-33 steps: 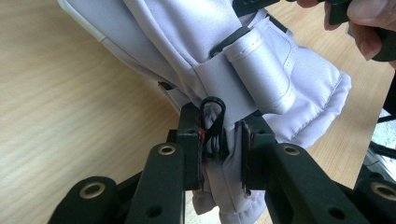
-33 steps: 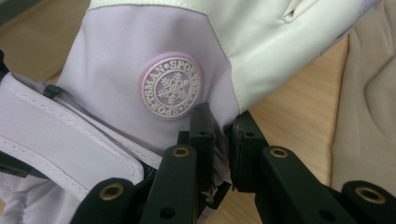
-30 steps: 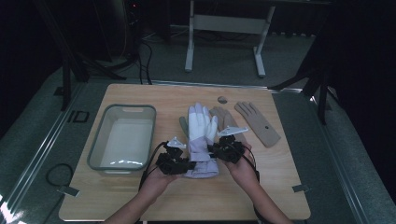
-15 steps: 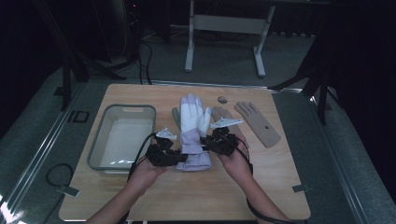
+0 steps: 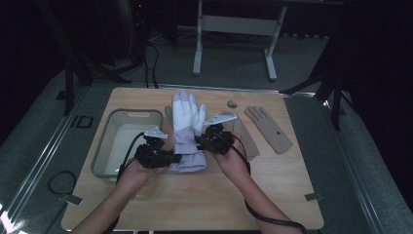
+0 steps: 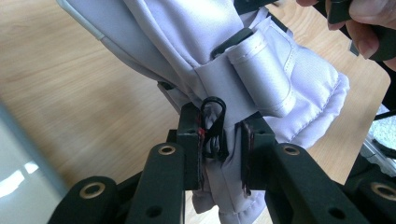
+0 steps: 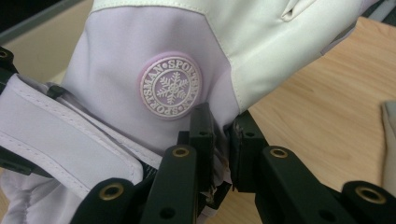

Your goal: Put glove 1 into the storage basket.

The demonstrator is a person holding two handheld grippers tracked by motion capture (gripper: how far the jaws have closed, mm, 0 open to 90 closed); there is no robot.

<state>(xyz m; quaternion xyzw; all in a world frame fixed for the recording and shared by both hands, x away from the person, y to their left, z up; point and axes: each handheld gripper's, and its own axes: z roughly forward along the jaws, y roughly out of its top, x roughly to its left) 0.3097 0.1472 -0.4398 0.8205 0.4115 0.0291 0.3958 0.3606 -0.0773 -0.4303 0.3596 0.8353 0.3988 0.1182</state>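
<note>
Two grips hold: your left hand-held gripper (image 6: pixel 219 149) and right hand-held gripper (image 7: pixel 219 140) pinch the white glove's (image 5: pixel 187 124) cuff, now lifted off the desk (image 5: pixel 204 195), probably heading toward the bin (image 5: pixel 104 146).

Left tool (image 6: pixel 223 144) clamped on lilac glove (image 6: pixel 261 70) cuff, black loop (image 6: pixel 213 122) between jaws.
</note>
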